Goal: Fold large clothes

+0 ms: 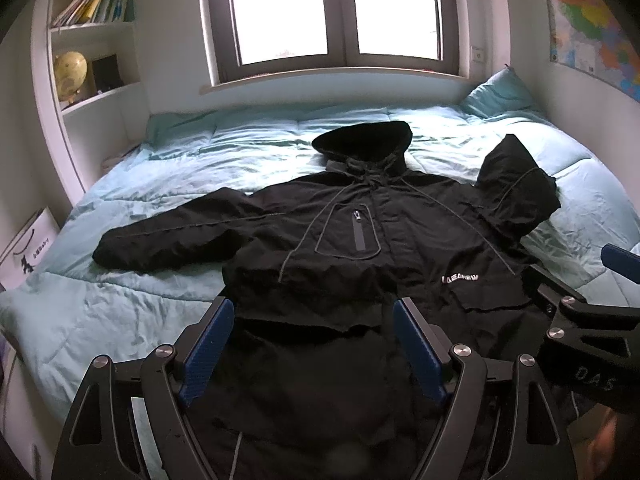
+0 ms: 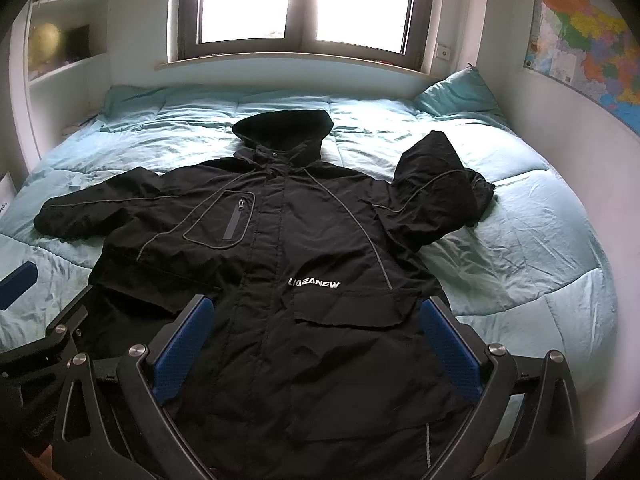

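A black hooded jacket point(image 1: 360, 240) lies front up and spread flat on the bed, hood toward the window; it also shows in the right wrist view point(image 2: 288, 248). Its left sleeve point(image 1: 168, 240) stretches out flat. Its right sleeve point(image 2: 436, 196) is bent up and bunched. My left gripper point(image 1: 314, 320) is open and empty above the jacket's lower left part. My right gripper point(image 2: 318, 320) is open and empty above the lower right part, near the flap pocket. Each gripper shows at the edge of the other's view.
The bed has a light teal quilt point(image 1: 140, 300) and a teal pillow point(image 2: 456, 92) at the far right corner. White shelves point(image 1: 96, 64) with books and a globe stand at the left. A window point(image 1: 336, 12) is behind the bed. A map point(image 2: 588, 40) hangs on the right wall.
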Action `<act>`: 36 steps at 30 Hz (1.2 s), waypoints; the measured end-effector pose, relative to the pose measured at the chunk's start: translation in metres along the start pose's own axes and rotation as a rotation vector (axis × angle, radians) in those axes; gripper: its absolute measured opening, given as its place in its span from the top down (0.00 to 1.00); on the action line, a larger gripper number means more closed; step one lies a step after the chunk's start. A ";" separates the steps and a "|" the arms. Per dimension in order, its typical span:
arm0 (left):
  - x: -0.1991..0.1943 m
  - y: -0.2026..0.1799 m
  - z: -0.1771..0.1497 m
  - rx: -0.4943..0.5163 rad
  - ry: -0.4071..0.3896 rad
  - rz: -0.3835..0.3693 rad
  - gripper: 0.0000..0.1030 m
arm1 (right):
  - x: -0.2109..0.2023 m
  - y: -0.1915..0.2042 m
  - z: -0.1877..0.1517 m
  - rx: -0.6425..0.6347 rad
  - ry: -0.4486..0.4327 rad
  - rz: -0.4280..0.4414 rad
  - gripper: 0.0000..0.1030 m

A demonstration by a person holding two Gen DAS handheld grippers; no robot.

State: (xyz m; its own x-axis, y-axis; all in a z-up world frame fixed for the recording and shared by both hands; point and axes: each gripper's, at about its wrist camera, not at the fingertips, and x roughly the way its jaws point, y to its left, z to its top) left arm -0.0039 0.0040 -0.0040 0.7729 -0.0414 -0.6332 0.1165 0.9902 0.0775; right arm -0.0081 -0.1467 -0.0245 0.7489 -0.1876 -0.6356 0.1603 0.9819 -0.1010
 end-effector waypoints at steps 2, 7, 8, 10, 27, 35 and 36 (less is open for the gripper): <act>0.001 0.000 -0.001 -0.001 0.004 -0.001 0.19 | 0.000 0.000 0.000 -0.002 0.003 0.005 0.00; 0.001 -0.001 -0.001 0.008 0.000 -0.004 0.19 | 0.002 -0.001 -0.001 0.001 0.006 0.004 0.00; 0.001 -0.002 -0.001 0.009 0.000 -0.004 0.19 | 0.001 -0.001 -0.001 0.002 0.006 0.006 0.00; 0.001 -0.002 -0.002 0.011 0.000 -0.005 0.19 | 0.001 -0.001 -0.001 0.001 0.007 0.005 0.00; 0.002 -0.002 -0.003 0.011 0.005 -0.007 0.19 | 0.002 0.001 -0.002 0.004 0.008 0.006 0.00; 0.003 -0.003 -0.003 0.012 0.003 -0.001 0.19 | 0.002 0.000 -0.002 0.004 0.006 0.001 0.00; 0.003 -0.002 -0.003 0.013 0.003 0.000 0.19 | 0.003 -0.001 -0.002 0.005 0.007 0.000 0.00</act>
State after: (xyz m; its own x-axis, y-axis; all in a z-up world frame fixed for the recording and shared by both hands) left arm -0.0040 0.0018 -0.0080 0.7709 -0.0413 -0.6356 0.1247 0.9884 0.0871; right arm -0.0074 -0.1478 -0.0278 0.7442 -0.1878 -0.6411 0.1638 0.9817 -0.0975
